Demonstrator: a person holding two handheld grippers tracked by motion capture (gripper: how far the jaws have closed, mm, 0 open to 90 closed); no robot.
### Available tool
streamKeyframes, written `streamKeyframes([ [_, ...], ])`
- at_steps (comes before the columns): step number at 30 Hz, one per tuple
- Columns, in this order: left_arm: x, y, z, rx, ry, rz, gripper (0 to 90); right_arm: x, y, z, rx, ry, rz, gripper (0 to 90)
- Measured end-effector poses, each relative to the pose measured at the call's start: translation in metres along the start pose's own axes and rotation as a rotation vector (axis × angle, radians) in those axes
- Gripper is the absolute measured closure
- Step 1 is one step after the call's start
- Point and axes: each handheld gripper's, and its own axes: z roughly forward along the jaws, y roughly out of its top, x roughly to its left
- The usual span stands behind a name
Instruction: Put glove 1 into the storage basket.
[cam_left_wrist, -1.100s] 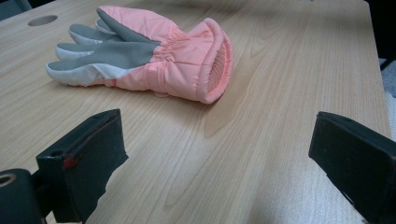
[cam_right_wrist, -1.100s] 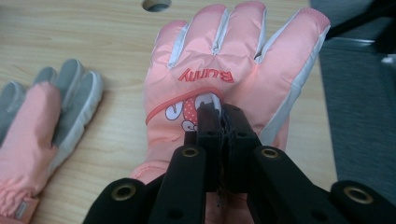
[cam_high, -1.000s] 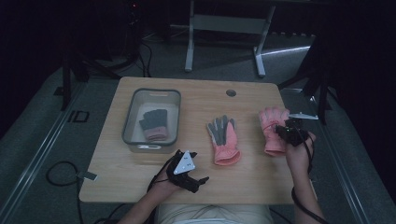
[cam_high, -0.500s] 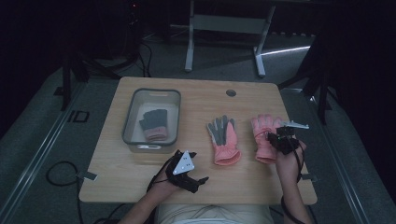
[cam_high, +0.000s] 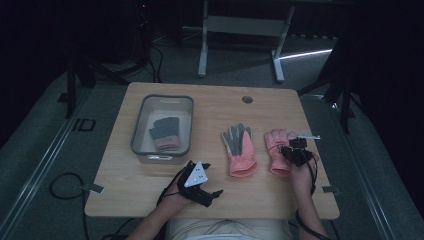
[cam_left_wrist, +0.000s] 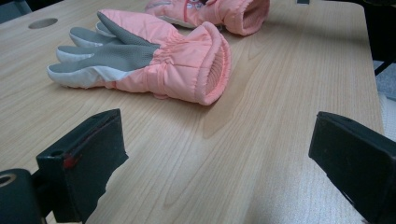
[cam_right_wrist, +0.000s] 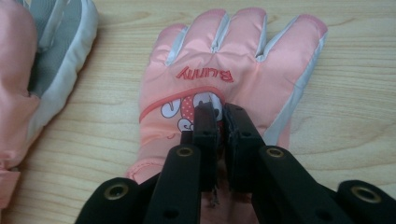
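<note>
A pink glove marked "Bunny" (cam_right_wrist: 233, 60) lies back up on the right of the wooden table (cam_high: 210, 107), also seen in the high view (cam_high: 276, 145). My right gripper (cam_right_wrist: 220, 112) points down on its back. The jaws have just been opening a little and stand a slit apart, with a pinch of fabric still between the tips. Left of that glove lies a second pink glove (cam_high: 240, 150), grey palm up, cuff toward me (cam_left_wrist: 159, 65). My left gripper (cam_high: 212, 194) rests near the front edge, wide open (cam_left_wrist: 217, 154) with bare table between its jaws.
A clear plastic bin (cam_high: 137, 125) stands on the table's left half with a dark grey glove (cam_high: 164, 132) inside. A round cable hole (cam_high: 247, 99) sits near the far edge. Cables trail off the front edge, and a metal frame stands on the floor beyond the table.
My right gripper has come down and toward the table's front with the pink glove, which now lies flat beside the other glove. The left gripper has not moved.
</note>
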Motion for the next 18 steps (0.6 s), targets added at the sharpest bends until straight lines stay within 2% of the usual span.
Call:
streamKeyframes([
  [3,0.0,0.0,0.0,0.004,0.0,0.0,3.2,-0.003,0.0,0.001,0.007,0.02,0.004,82.0],
  [7,0.001,0.0,-0.001,-0.001,-0.003,-0.006,3.2,-0.006,0.004,-0.006,-0.006,0.035,-0.027,75.7],
  [9,0.001,0.0,-0.002,-0.004,-0.001,-0.008,3.2,-0.009,0.008,-0.01,-0.023,0.051,-0.085,68.6],
  [10,0.001,0.0,-0.002,-0.007,0.0,-0.01,3.2,-0.012,0.01,-0.013,-0.025,0.057,-0.131,66.5],
  [13,0.001,0.0,-0.002,-0.004,0.001,-0.011,3.2,-0.016,0.014,-0.016,-0.022,0.072,-0.158,66.6],
  [14,0.0,0.0,-0.002,-0.004,-0.001,-0.012,3.2,-0.019,0.017,-0.018,-0.021,0.099,-0.189,66.3],
  [15,0.0,0.0,-0.001,-0.005,0.0,-0.012,3.2,-0.022,0.019,-0.019,-0.014,0.095,-0.22,65.8],
  [16,0.0,0.0,-0.001,-0.002,-0.001,-0.011,3.2,-0.023,0.02,-0.019,-0.01,0.131,-0.255,63.8],
  [18,0.0,0.0,0.0,0.004,-0.004,-0.005,3.2,-0.023,0.021,-0.018,0.0,0.143,-0.256,63.0],
])
